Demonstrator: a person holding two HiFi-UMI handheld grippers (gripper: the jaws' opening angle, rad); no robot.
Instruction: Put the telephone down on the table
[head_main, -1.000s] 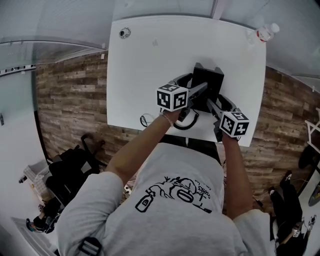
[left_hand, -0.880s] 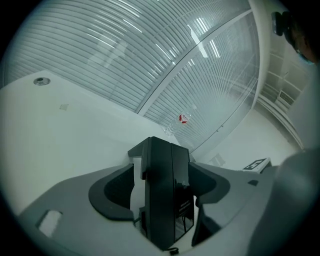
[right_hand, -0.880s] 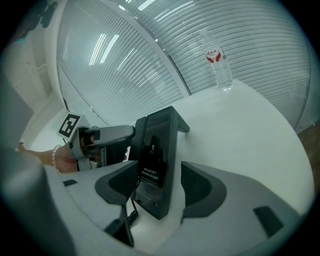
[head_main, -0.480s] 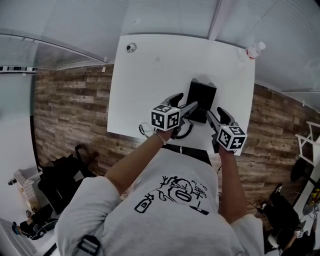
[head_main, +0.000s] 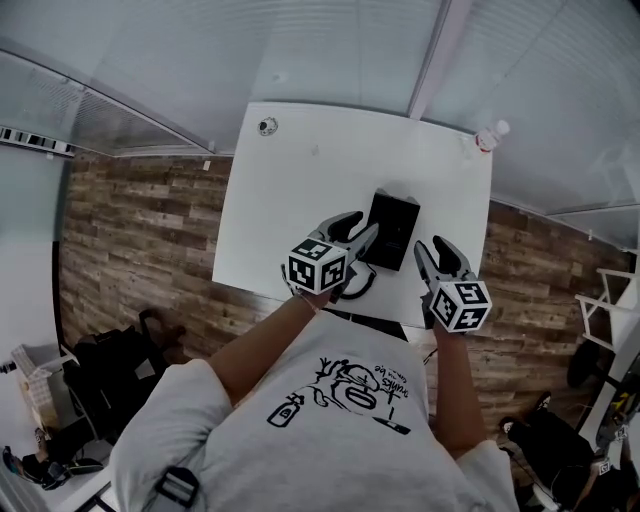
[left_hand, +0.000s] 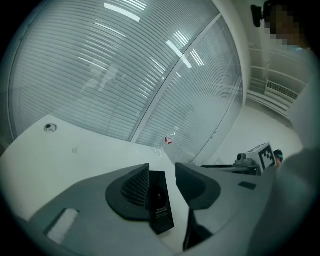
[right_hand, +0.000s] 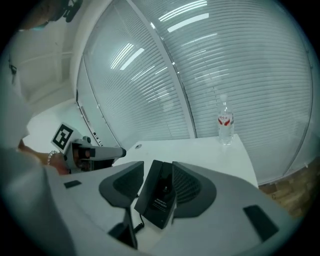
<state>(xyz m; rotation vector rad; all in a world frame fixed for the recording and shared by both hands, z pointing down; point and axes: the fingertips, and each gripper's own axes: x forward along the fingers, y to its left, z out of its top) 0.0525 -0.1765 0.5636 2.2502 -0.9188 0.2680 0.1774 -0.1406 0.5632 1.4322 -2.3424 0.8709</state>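
Observation:
The black telephone (head_main: 392, 228) lies flat on the white table (head_main: 300, 200), its coiled cord (head_main: 352, 284) trailing to the near edge. My left gripper (head_main: 352, 234) hovers above the phone's left side, clear of it. My right gripper (head_main: 430, 252) hangs off the phone's right near corner. In the left gripper view the telephone (left_hand: 160, 207) shows beyond the left gripper (left_hand: 161, 170), below the jaws and untouched. The right gripper view has the telephone (right_hand: 159, 197) beyond the right gripper (right_hand: 157, 166). Both pairs of jaws are closing with nothing pressed between them.
A clear water bottle (head_main: 487, 137) with a red label stands at the table's far right corner. A round cable grommet (head_main: 267, 126) sits at the far left corner. Glass walls with blinds rise behind the table; wood flooring lies on both sides.
Both grippers have lifted up and drawn back from the sides of the telephone, which stays flat on the table. Their jaws look narrower than before.

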